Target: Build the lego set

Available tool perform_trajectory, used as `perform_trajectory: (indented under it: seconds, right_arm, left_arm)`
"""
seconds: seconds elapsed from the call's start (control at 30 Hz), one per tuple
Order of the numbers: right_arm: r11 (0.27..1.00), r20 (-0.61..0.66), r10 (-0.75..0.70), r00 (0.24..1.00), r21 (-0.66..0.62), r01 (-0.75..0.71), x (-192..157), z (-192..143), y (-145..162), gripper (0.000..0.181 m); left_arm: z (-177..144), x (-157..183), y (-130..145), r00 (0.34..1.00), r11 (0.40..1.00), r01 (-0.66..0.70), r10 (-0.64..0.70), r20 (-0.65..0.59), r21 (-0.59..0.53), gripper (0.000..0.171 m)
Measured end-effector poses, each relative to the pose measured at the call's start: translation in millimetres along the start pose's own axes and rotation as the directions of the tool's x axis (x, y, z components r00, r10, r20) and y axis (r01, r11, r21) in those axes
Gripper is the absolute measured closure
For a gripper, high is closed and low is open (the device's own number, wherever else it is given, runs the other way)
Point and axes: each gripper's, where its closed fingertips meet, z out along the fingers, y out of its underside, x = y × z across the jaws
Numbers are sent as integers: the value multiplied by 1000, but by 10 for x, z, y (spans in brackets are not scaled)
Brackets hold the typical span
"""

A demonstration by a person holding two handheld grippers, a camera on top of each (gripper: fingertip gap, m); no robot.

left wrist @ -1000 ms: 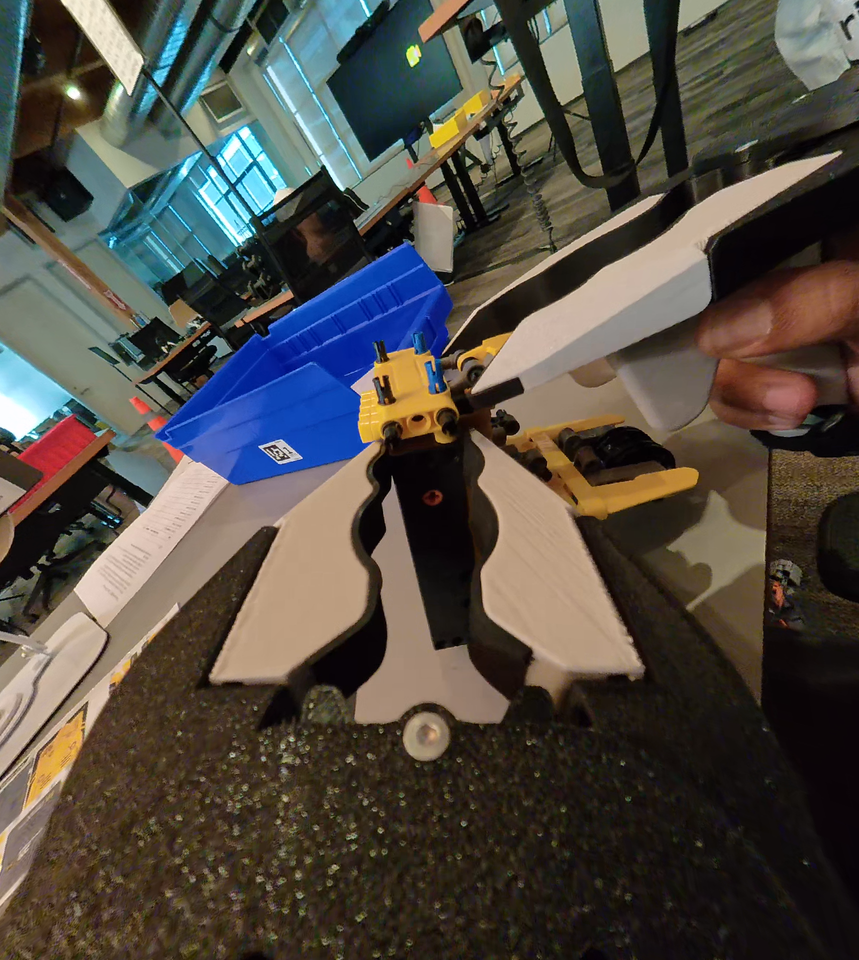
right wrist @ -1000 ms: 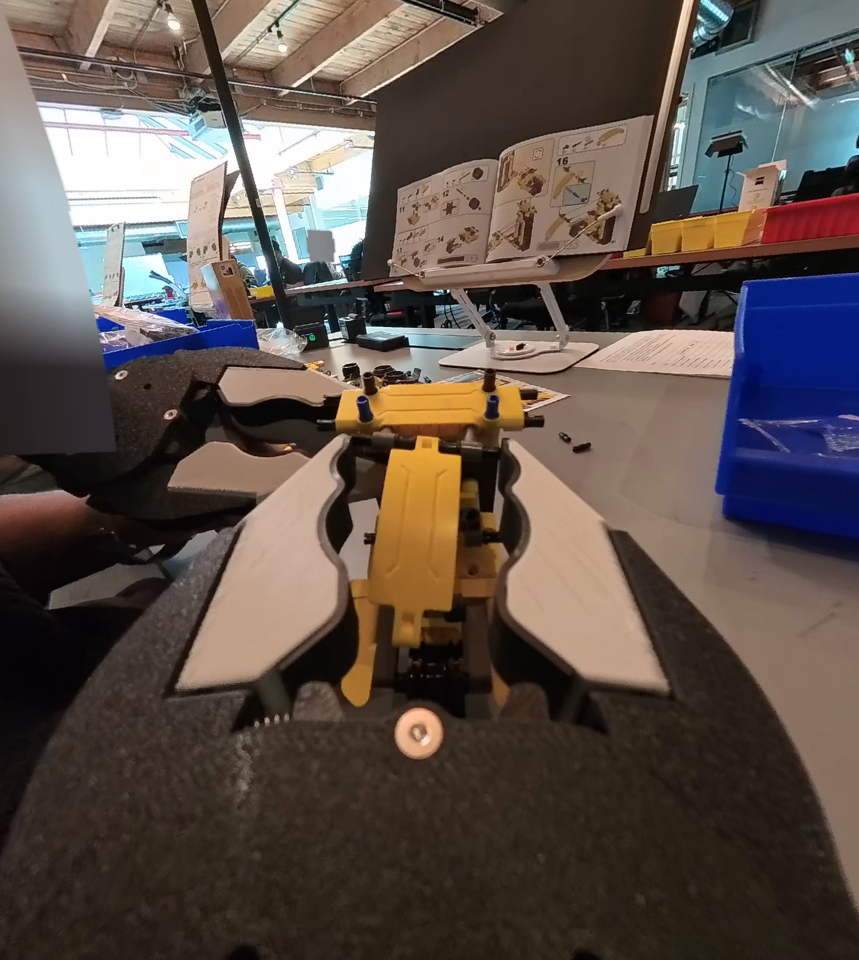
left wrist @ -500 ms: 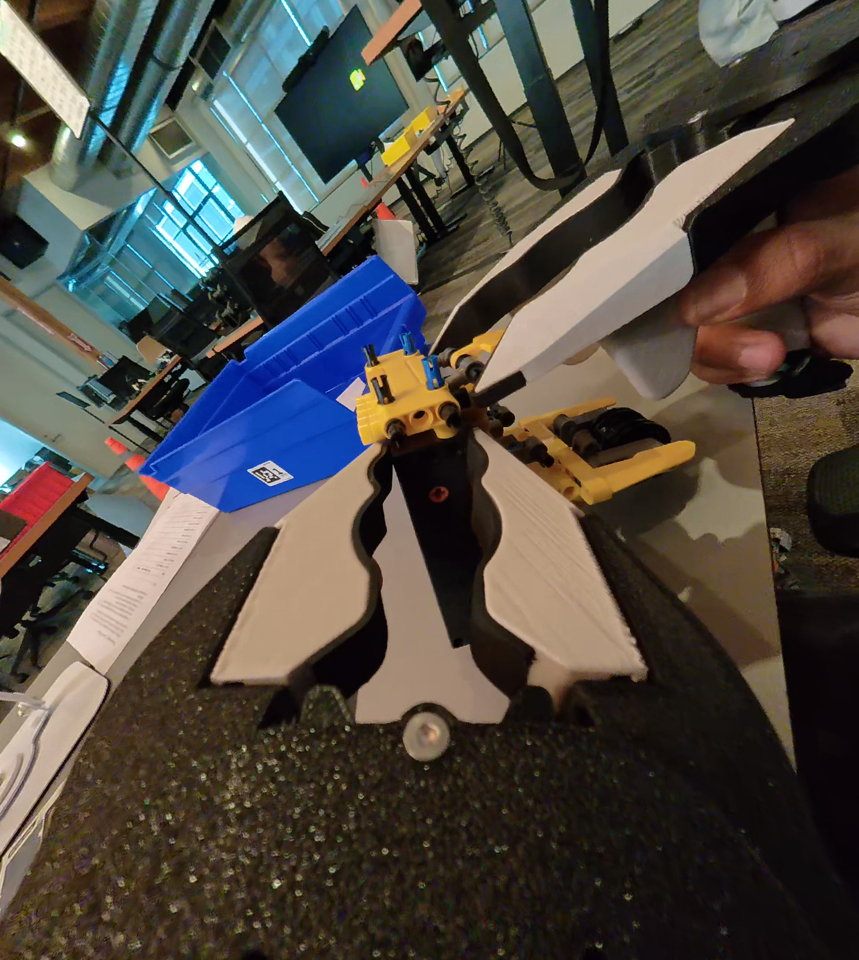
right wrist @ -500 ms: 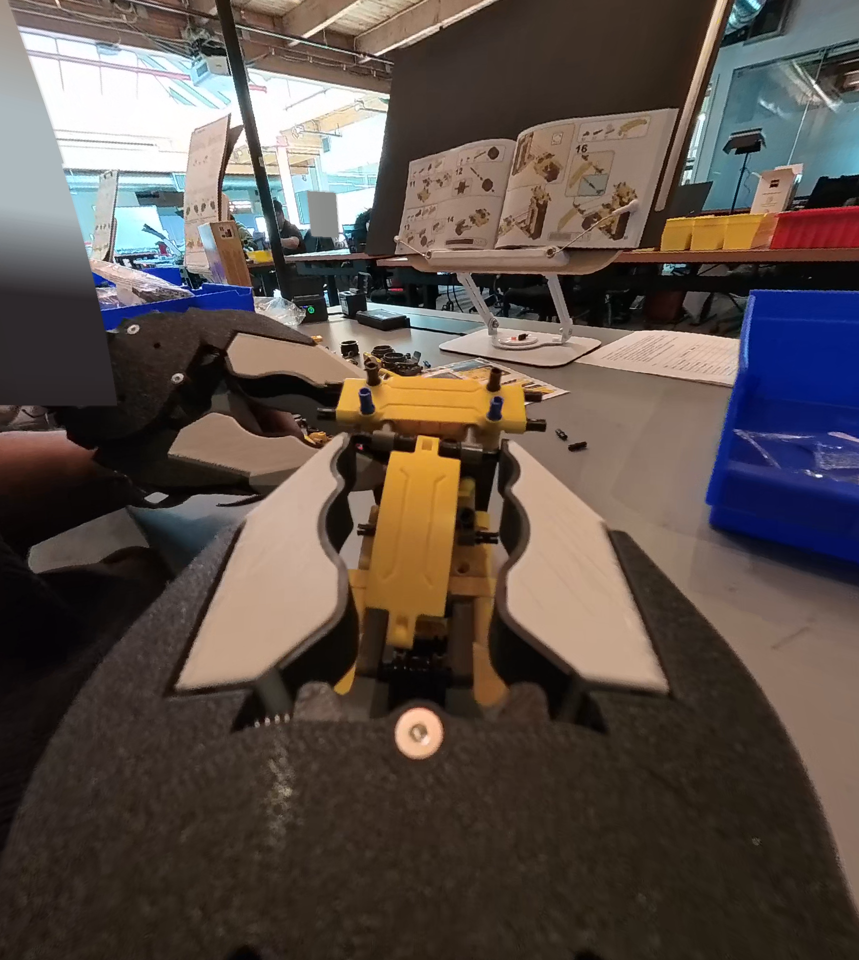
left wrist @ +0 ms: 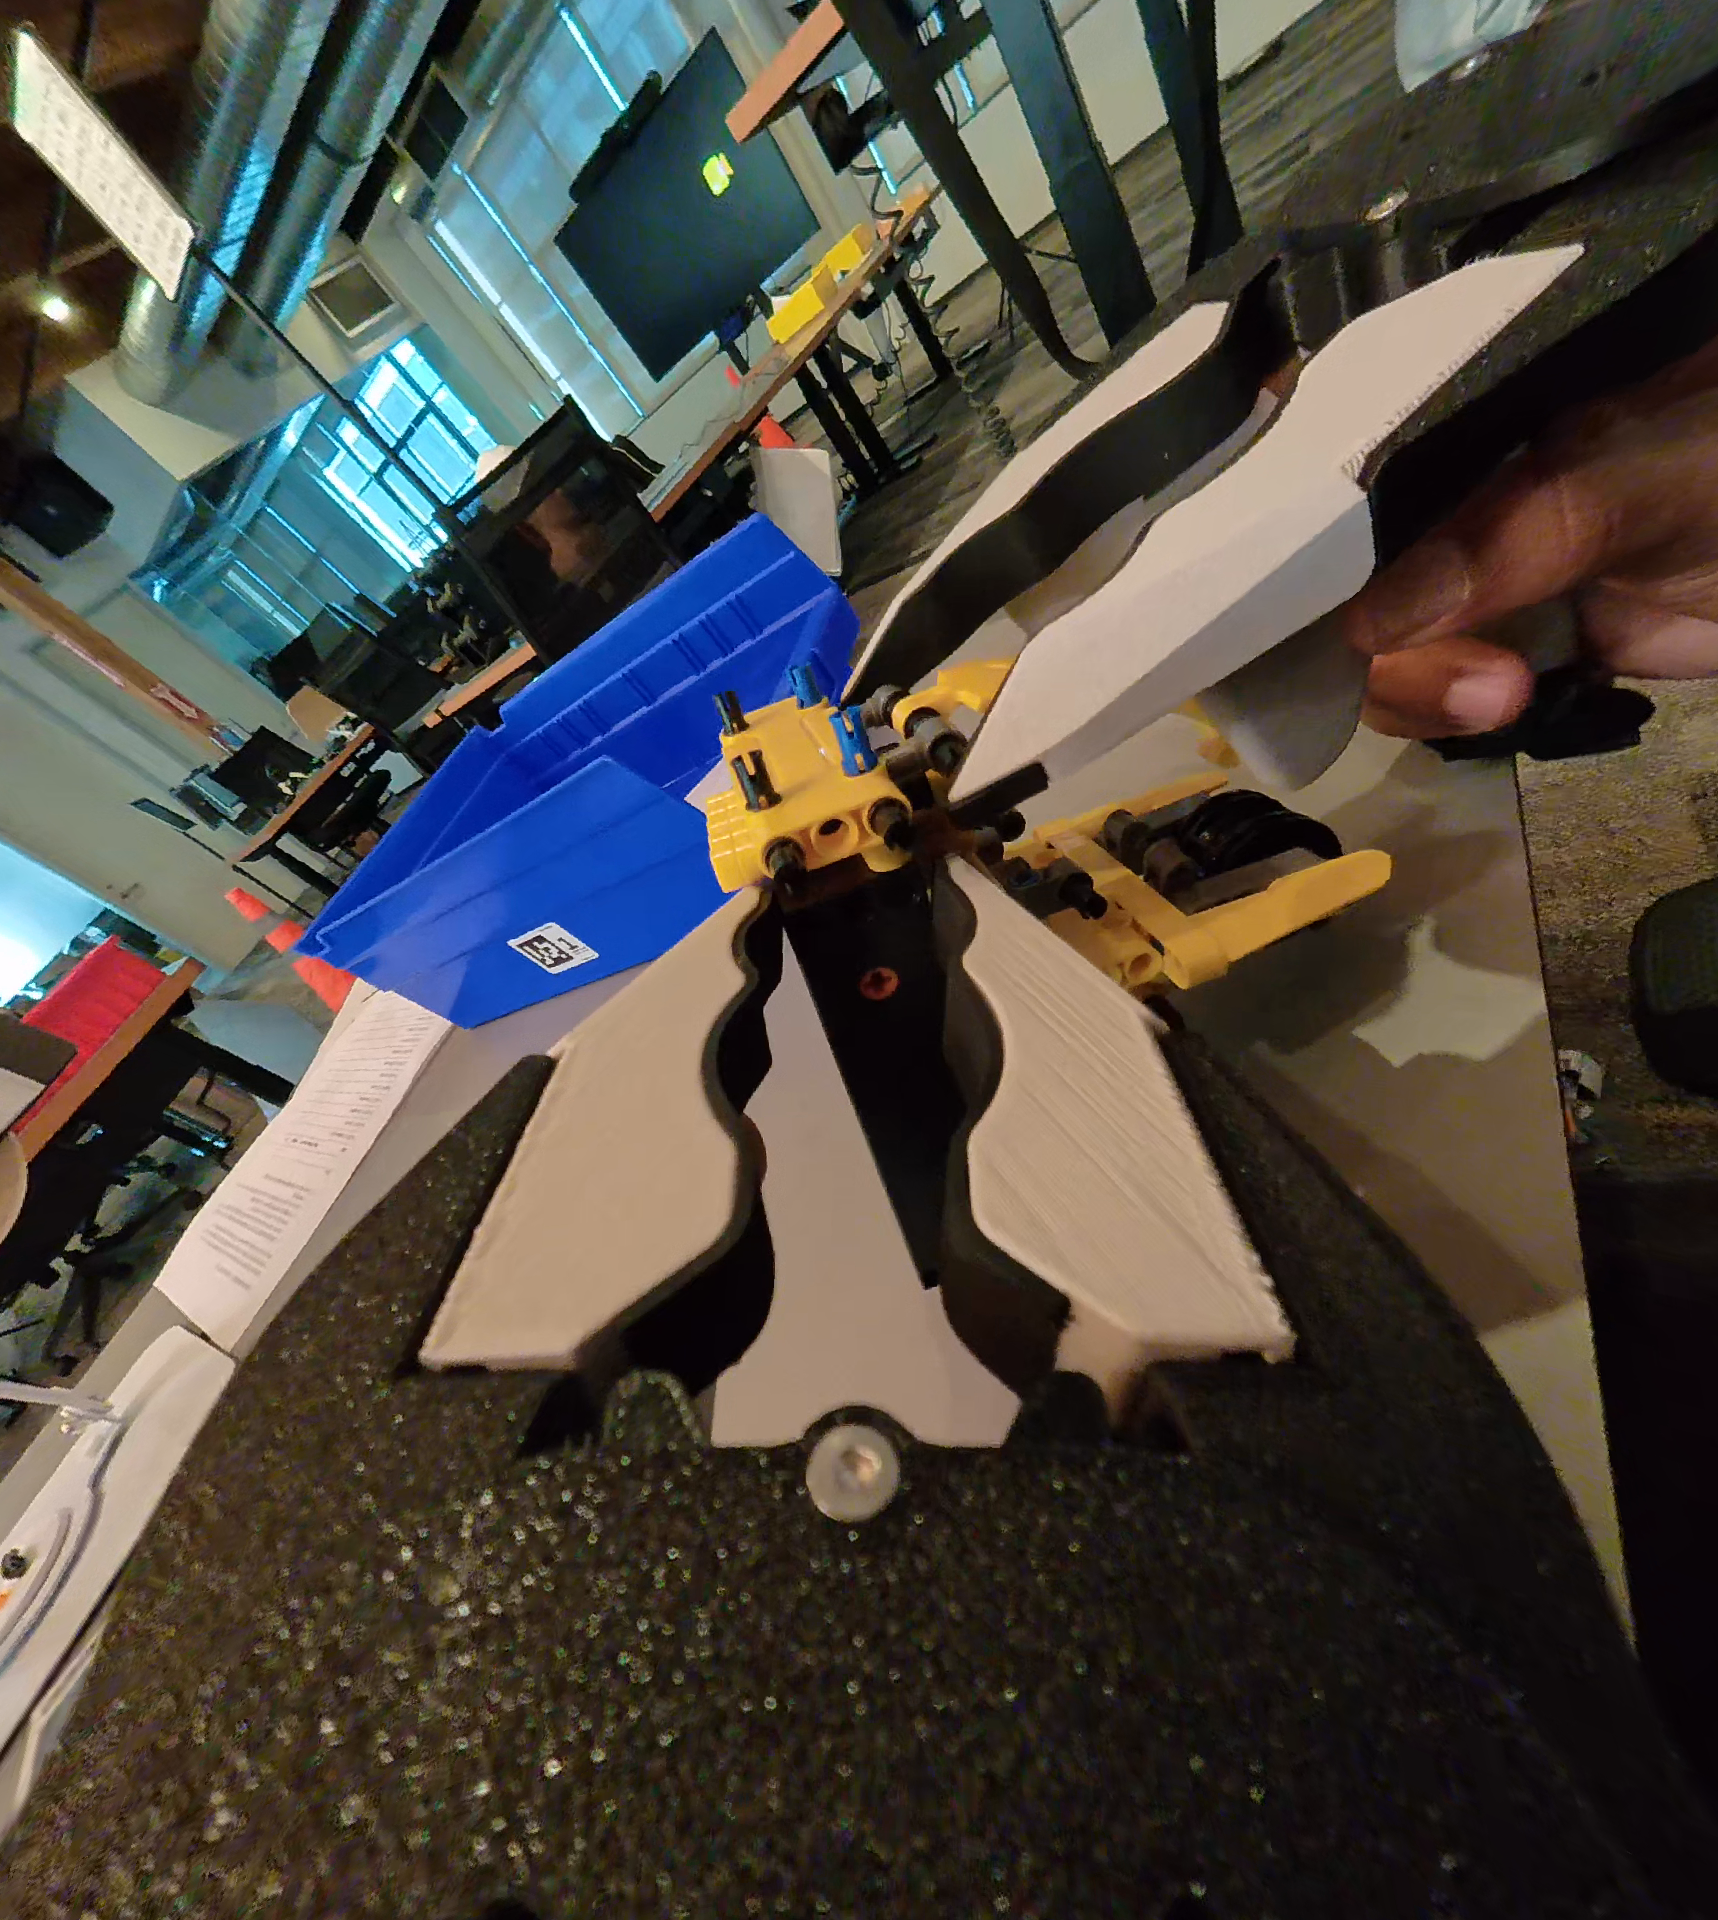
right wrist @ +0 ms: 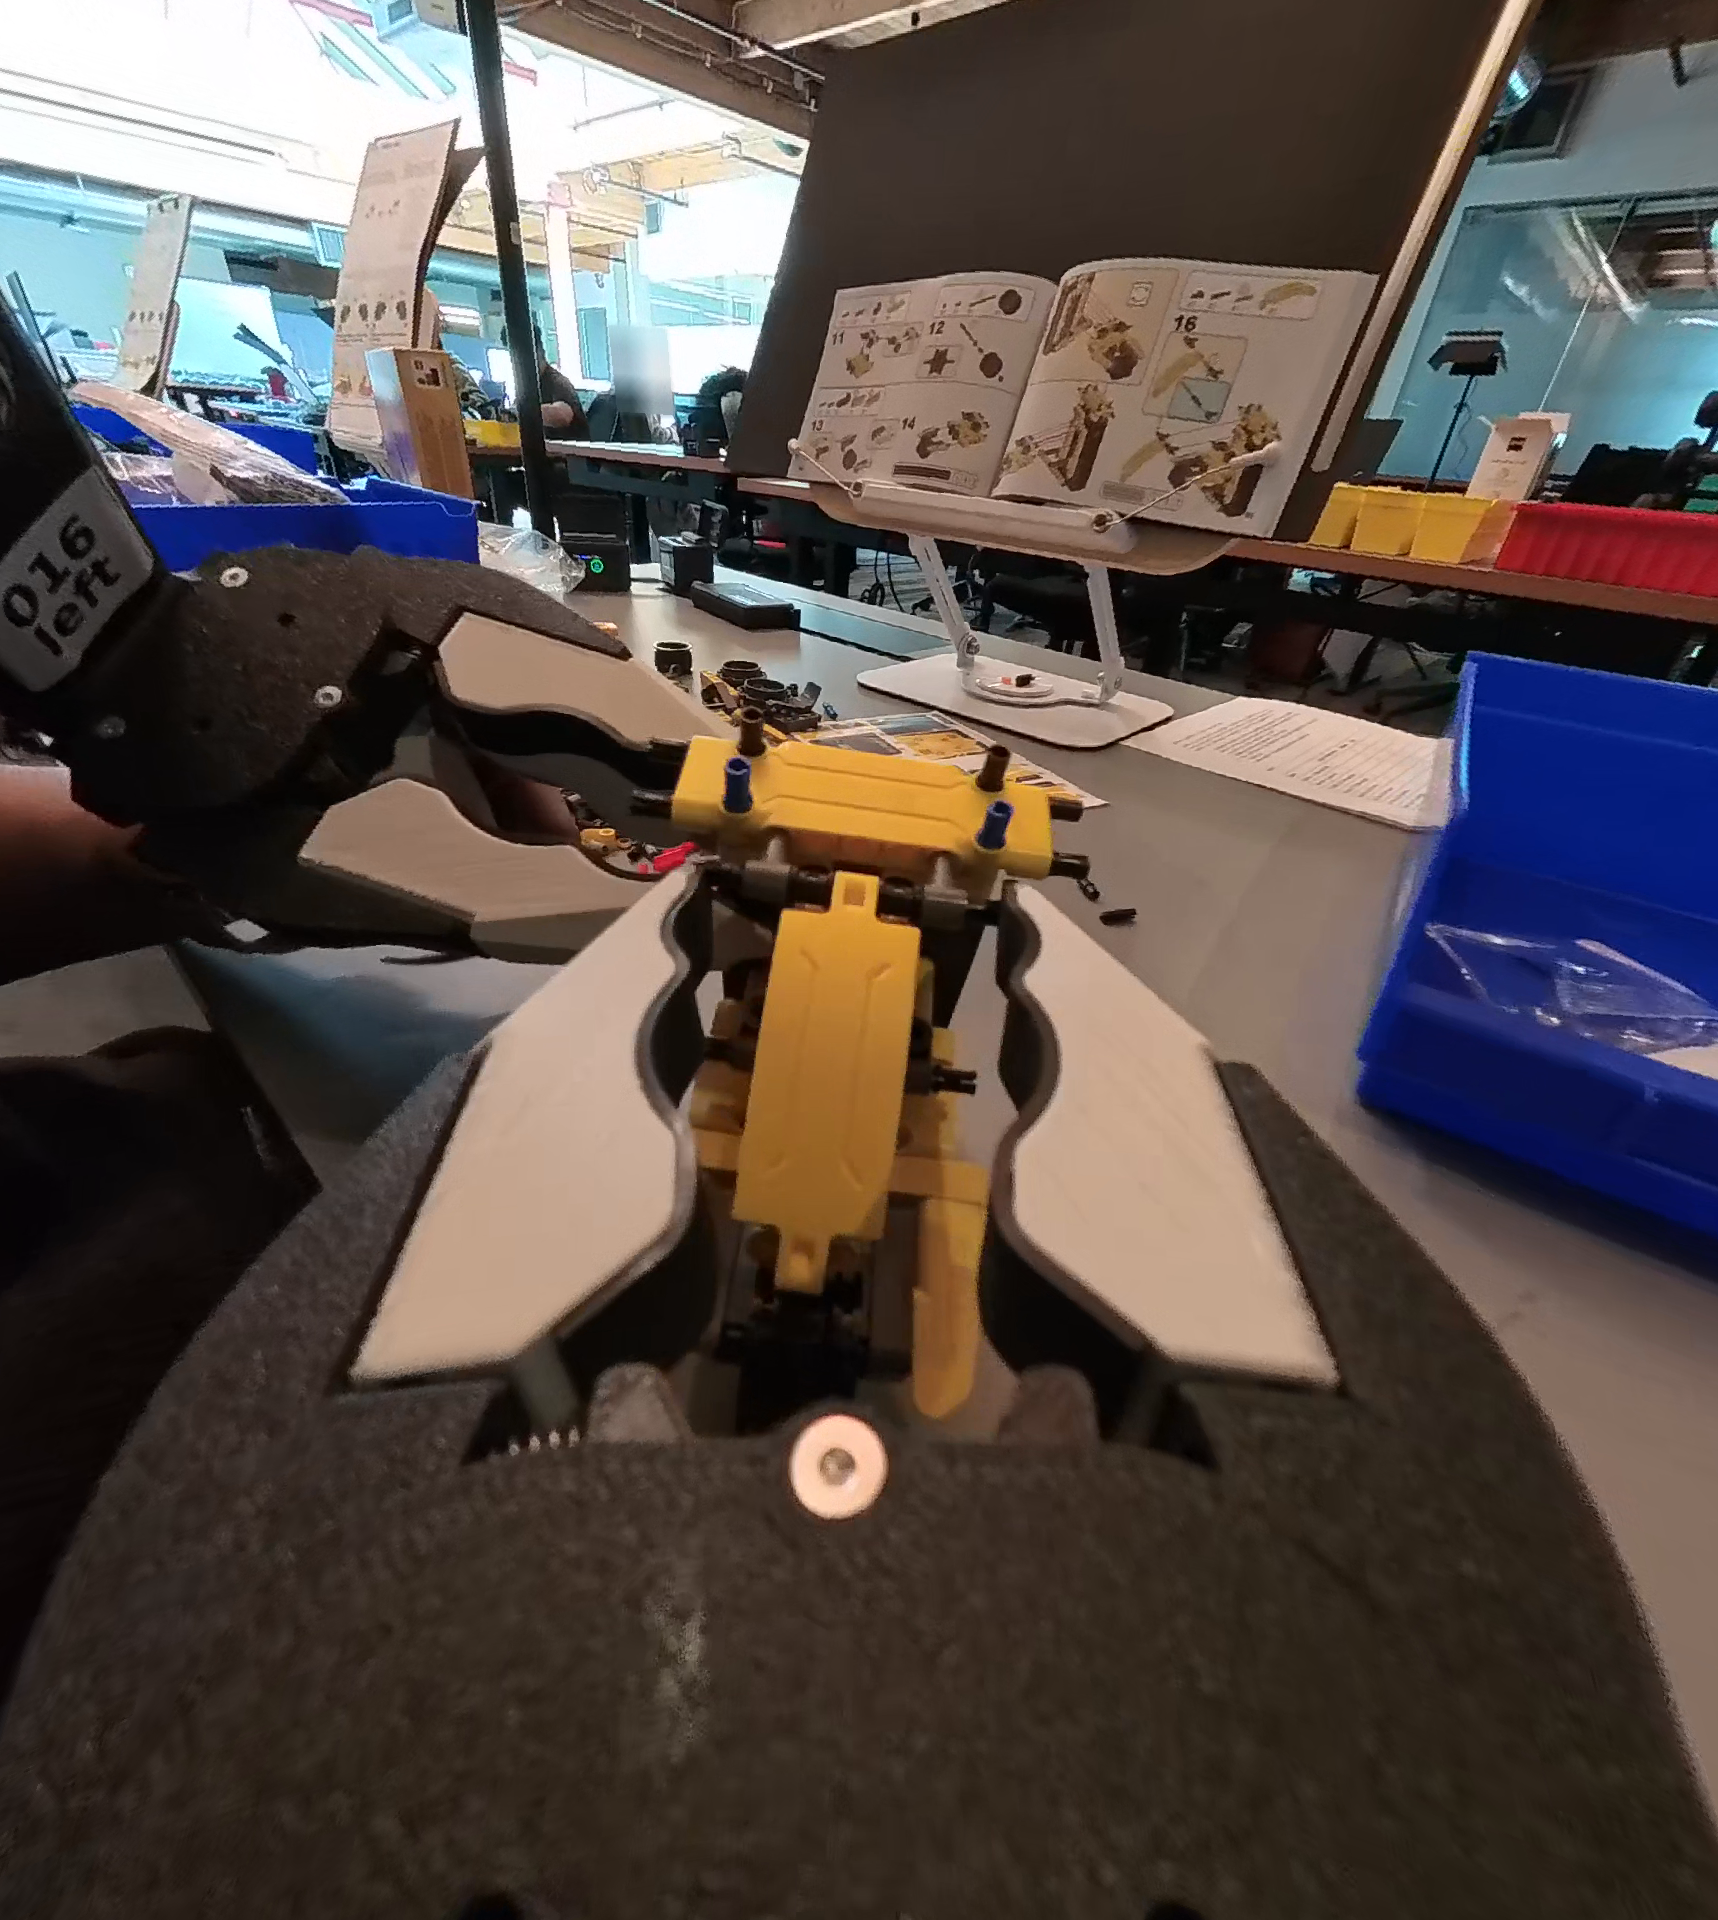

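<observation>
Pinching a black beam at its tips, the left gripper (left wrist: 850,883) is closing narrowly just under the studded yellow brick model (left wrist: 813,795), beside a blue bin (left wrist: 564,831). Gripping the same glossy model (right wrist: 834,1049) lengthwise, the right gripper (right wrist: 839,904) is pointing its long axis away toward the instruction booklet (right wrist: 1073,395), crossbar beyond the fingertips

Grey table (right wrist: 1250,935) with blue bin (right wrist: 1603,997), stand (right wrist: 1016,707).
</observation>
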Motion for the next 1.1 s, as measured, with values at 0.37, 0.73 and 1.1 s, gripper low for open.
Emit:
perform_trajectory:
  seconds: [0.37,0.73,1.1]
  right_arm:
    - [1000,-10,9,1000,10,-9,1,21,-10,127]
    - [998,5,70,998,11,-70,1,54,-8,127]
    - [997,-19,50,999,-58,-51,3,196,-52,126]
  left_arm:
    - [0,15,-13,1000,1000,-7,7,13,3,144]
    - [-1,-12,-12,999,999,31,-31,26,12,145]
    - [-43,-167,66,928,928,373,-373,24,-2,145]
